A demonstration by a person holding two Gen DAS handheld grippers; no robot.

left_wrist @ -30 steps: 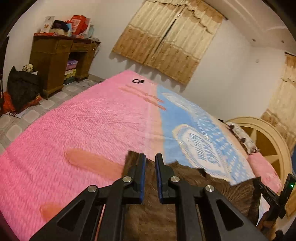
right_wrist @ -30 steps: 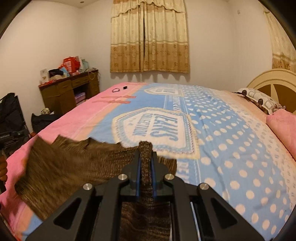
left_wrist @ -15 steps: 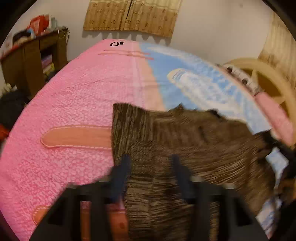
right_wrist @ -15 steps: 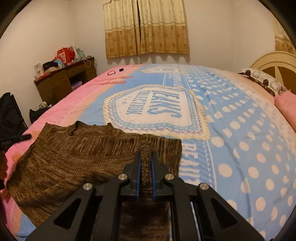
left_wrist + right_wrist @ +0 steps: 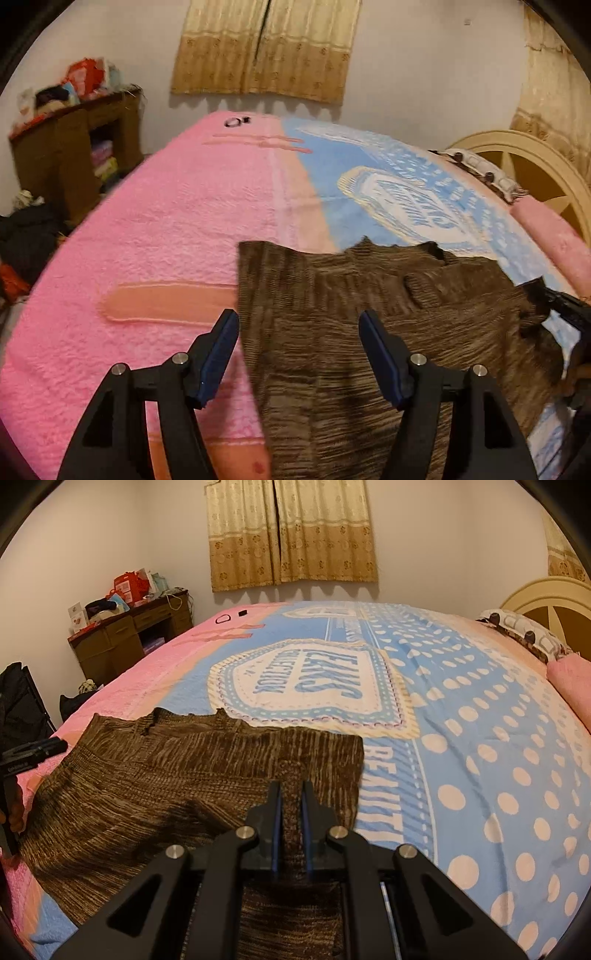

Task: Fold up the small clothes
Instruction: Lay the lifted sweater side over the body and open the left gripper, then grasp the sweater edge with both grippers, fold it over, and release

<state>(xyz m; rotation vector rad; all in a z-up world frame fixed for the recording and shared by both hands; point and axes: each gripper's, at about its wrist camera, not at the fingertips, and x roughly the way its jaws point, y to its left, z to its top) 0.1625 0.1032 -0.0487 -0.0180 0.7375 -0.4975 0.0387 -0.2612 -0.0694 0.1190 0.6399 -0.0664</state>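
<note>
So a second ago the left gripper (image 5: 299,354) was pinched shut on the brown ribbed knit garment (image 5: 369,332); now its jaws are spread wide, straddling the cloth's left edge, not pressing it. The garment went from hanging mid-air to lying flat on the pink-and-blue terry bedspread (image 5: 166,229). The right gripper (image 5: 291,808) stays clenched on a knit fold at 6 o'clock. Around it: a wooden desk (image 5: 122,642) at 10 o'clock, tan curtains (image 5: 291,531) at 12, a small black ring (image 5: 223,619), maybe a hair tie, far off.
</note>
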